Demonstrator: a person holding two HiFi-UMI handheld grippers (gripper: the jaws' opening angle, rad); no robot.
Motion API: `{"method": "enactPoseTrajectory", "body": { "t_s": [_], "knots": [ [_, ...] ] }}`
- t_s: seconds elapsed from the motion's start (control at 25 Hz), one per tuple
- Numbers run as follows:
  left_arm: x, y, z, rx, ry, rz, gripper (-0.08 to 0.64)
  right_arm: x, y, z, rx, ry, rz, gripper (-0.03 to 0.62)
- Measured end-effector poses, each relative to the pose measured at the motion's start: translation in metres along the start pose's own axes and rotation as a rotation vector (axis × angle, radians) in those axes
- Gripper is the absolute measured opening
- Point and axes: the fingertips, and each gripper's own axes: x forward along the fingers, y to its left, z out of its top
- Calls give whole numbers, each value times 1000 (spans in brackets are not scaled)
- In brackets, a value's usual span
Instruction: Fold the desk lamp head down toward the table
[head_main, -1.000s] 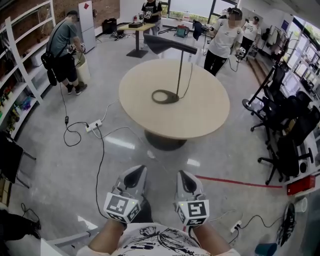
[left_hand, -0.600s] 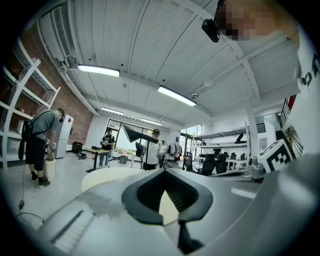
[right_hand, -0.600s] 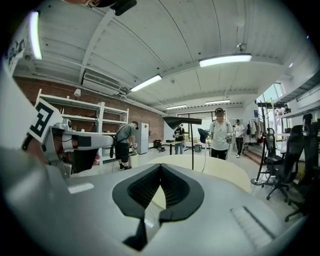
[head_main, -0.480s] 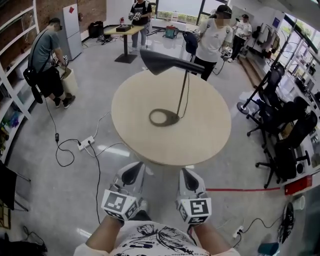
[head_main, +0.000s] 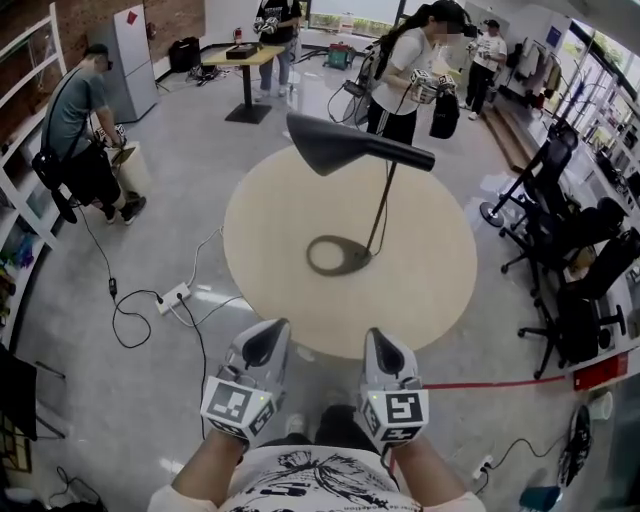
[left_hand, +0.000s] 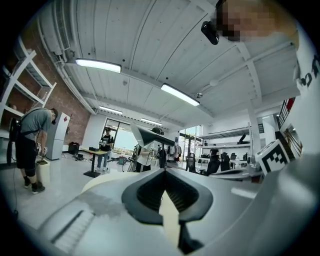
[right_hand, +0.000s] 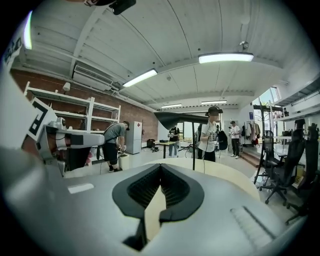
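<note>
The desk lamp (head_main: 335, 145) is matt black from cone shade to ring base, against a round table (head_main: 430, 270) of plain pale beige. On the near side of the table, the left gripper (head_main: 272, 328) and the right gripper (head_main: 377, 335) are light grey with black ribbed pads (right_hand: 145, 187), each bearing black-and-white square markers. The floor (head_main: 120, 380) round the table is glossy grey, with a red line (head_main: 480, 383) to the table's right and a white power strip (head_main: 172, 297) to its left.

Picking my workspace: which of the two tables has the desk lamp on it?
The near round beige table; the black desk lamp stands on it. The far rectangular table has no lamp.
</note>
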Motion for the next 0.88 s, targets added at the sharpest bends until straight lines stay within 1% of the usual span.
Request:
{"method": "enactPoseTrajectory", "body": {
  "t_s": [0.12,0.24,0.52,0.6,0.76,0.88],
  "knots": [
    [17,13,0,3,-3,33,6,21,-10,2,2,6,19,9],
    [36,25,10,12,-26,61,6,46,-16,5,-5,12,54,9],
    [91,53,54,41,-121,132,6,105,-36,21,-12,3,138,9],
    [108,59,70,71,-146,137,6,119,-42,26,-16,-1,158,9],
    [139,69,109,165,-193,146,6,142,-57,37,-26,-9,178,9],
    [153,85,136,184,-232,178,6,156,-63,50,-19,-31,181,9]
  ]
}}
